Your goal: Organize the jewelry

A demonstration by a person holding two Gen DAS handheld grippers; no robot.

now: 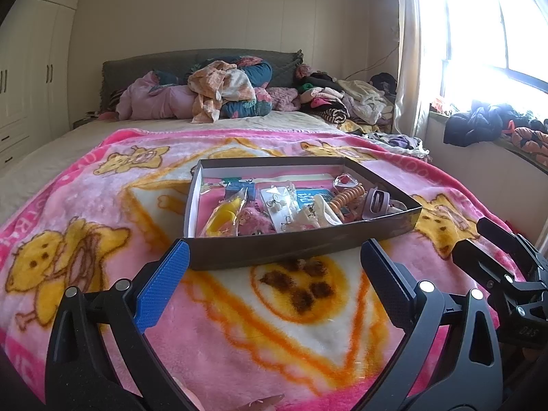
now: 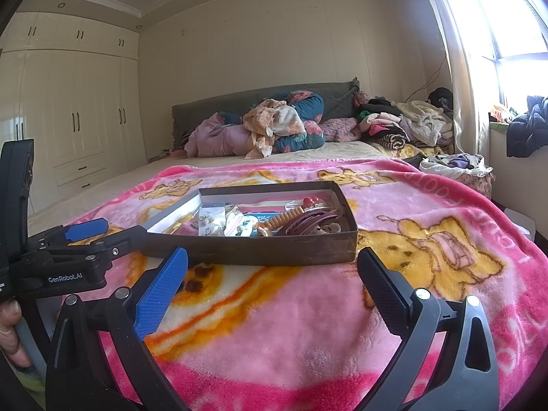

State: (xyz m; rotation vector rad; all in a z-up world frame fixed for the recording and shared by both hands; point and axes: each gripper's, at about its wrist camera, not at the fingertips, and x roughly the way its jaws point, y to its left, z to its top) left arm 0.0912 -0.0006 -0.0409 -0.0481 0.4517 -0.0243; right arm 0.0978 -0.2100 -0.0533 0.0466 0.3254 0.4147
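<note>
The blanket [image 1: 239, 308] over the bed is hot pink along its edges and paler pink within, printed with yellow bears and orange outlines on cream patches. The shallow box [image 1: 301, 246] on it is dark brown outside and white inside. In it lie a yellow piece [image 1: 224, 217], fluffy pink bits [image 1: 255, 224], an orange coiled band [image 1: 347, 197], a mauve hair clip [image 1: 378, 202] and a red bead [image 2: 308, 201]. Each gripper is black, one pad textured blue [image 1: 164, 282], the other black [image 1: 387, 281]. At the head of the bed the headboard [image 1: 164, 68] is grey-green, with bedding in pink and teal floral. The wardrobes [image 2: 85, 116] are cream
</note>
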